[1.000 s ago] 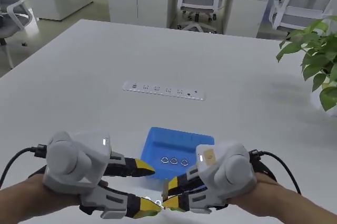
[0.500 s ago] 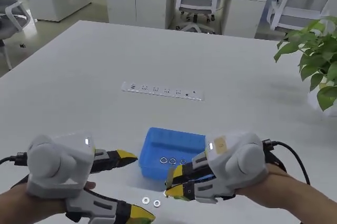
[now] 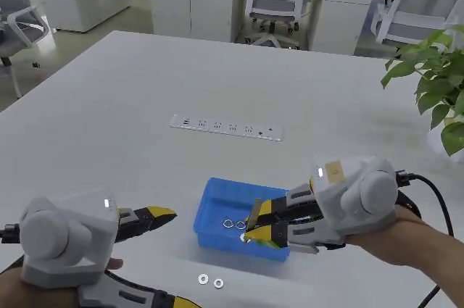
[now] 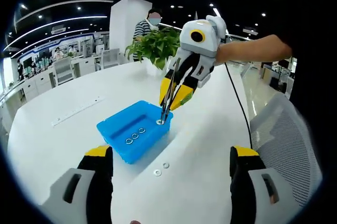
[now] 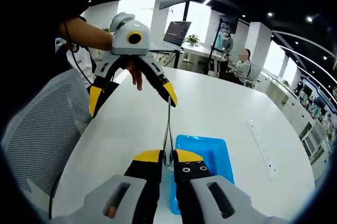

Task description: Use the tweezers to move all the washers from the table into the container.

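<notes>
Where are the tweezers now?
In the left gripper view, the tweezers are clamped in the right gripper, tips down at a corner of the blue container, near three washers.

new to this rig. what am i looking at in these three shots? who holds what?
There is no robot here: a person holds a two-jaw, yellow-tipped gripper in each hand. The head view comes from a headset camera that looks down at the white table. The two round pictures come from fisheye cameras, one riding on each gripper. The right gripper is shut on thin metal tweezers, whose tips reach into the blue plastic container. The left gripper is open and holds nothing. Small metal washers lie in the container, and two more washers lie on the table beside it. A white power strip lies farther back.
</notes>
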Demonstrator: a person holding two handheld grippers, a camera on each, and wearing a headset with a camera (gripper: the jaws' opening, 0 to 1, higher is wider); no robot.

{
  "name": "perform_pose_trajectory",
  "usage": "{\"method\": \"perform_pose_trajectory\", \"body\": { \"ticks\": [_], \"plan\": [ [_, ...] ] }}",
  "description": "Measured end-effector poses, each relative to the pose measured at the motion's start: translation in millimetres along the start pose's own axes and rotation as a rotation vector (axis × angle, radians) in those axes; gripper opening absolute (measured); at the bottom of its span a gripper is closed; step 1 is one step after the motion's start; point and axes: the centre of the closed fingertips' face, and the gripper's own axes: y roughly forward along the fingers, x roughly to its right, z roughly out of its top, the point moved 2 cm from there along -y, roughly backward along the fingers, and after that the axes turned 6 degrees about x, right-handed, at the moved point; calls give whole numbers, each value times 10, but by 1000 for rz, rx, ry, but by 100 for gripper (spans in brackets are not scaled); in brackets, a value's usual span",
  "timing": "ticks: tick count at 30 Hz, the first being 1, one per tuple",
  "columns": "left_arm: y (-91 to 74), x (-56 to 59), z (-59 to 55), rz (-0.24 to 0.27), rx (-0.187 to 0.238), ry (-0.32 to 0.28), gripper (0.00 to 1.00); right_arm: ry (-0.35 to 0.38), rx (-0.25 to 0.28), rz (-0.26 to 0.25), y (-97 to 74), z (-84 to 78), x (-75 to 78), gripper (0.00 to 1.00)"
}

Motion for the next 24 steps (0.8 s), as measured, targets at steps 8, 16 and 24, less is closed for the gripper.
{"method": "perform_pose_trajectory", "body": {
  "ticks": [8,16,24],
  "plan": [
    [-40,-14,4,20,5,-7,99,3,-2,-30,-51,-68,149,9],
    [-59,-20,20,29,9,1,99,5,-9,-52,-33,-181,274,9],
    [-72,-39,11,36,2,2,99,28,-27,-60,16,-367,361,10]
  ]
}}
